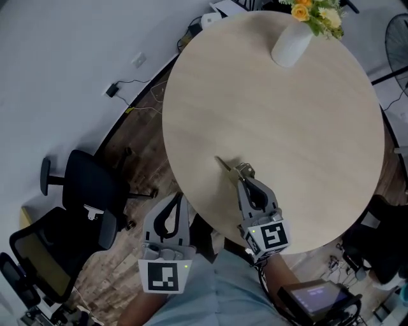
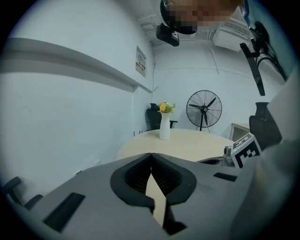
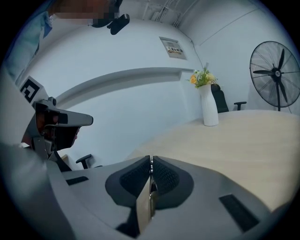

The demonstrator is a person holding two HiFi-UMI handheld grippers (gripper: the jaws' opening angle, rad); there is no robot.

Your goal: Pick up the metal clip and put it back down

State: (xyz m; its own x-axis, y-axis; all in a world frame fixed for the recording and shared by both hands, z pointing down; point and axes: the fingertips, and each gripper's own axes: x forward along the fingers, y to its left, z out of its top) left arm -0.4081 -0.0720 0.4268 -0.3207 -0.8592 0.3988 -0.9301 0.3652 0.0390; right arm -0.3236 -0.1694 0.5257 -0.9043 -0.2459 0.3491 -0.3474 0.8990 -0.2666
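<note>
metal clip (image 1: 241, 169): pinched at the tips of the right gripper, over the near part of the round table; a thin arm of it sticks out up and to the left past the jaws. In the right gripper view it shows as a narrow silver strip (image 3: 151, 186) edge-on between the pads.
clip vs. table: cannot tell whether it touches the surface or sits just above it.
right gripper (image 1: 245, 179): jaws drawn together on the metal clip, the ribbed pads (image 3: 165, 177) pressing it from both sides; it points away from the person and up-left across the table.
left gripper (image 1: 180, 198): jaws together with nothing between them, the tips meeting in the left gripper view (image 2: 151, 154); it is off the table edge on the person's left, well apart from the clip.
marker cubes: one at the rear of each gripper, right (image 1: 271, 235), left (image 1: 164, 275).
table (image 1: 306, 127): round, pale wood top, bare around the clip.
vase (image 1: 292, 43): white, upright at the far edge, well apart from the clip; yellow flowers (image 1: 315, 14) in it.
office chair (image 1: 89, 184): black, on the wooden floor left of the table.
fan (image 3: 276, 70): standing, beyond the table's far side.
</note>
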